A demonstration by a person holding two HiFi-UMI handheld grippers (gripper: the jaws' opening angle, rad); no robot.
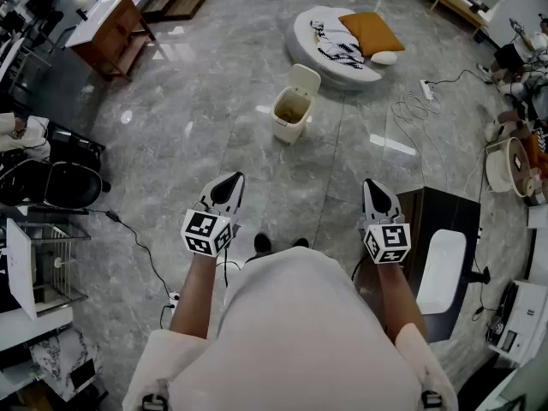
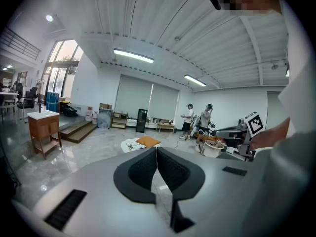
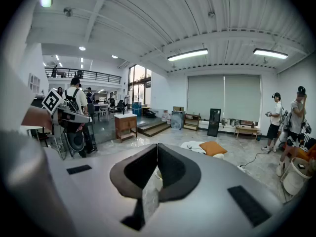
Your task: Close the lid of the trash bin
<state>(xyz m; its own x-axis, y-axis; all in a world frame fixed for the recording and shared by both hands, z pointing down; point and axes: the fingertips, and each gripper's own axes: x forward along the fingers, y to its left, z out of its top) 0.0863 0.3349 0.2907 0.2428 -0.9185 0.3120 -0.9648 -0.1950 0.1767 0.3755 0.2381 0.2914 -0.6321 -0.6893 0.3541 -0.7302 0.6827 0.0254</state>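
Both sets of fingers are pinched shut with nothing in them. On the left gripper [image 1: 231, 178] the fingers [image 2: 143, 174] meet tip to tip, and you only see floor through the little gap lower down. Same on the right gripper [image 1: 373, 187]: its fingers [image 3: 173, 169] are closed together and empty. Both grippers are held out side by side, tilted a bit downward, above the grey marble floor [image 1: 214, 135].

The trash bin [image 1: 291, 111] sits on the floor well ahead of the fingers, roughly between where the two grippers point and a touch closer to the left one's line. Its lid [image 1: 304, 79] is flipped up and stands open at the far side, so you can look right into the bin. Neither gripper is anywhere near touching it.

Beyond the bin, ahead of the right fingers, there's a round white bed [image 1: 321, 58] with an orange cushion [image 1: 370, 31] on it. A white cable [image 1: 415, 110] is looped on the floor out that way too. Far ahead and left of the left fingers is a wooden cabinet [image 1: 107, 32].
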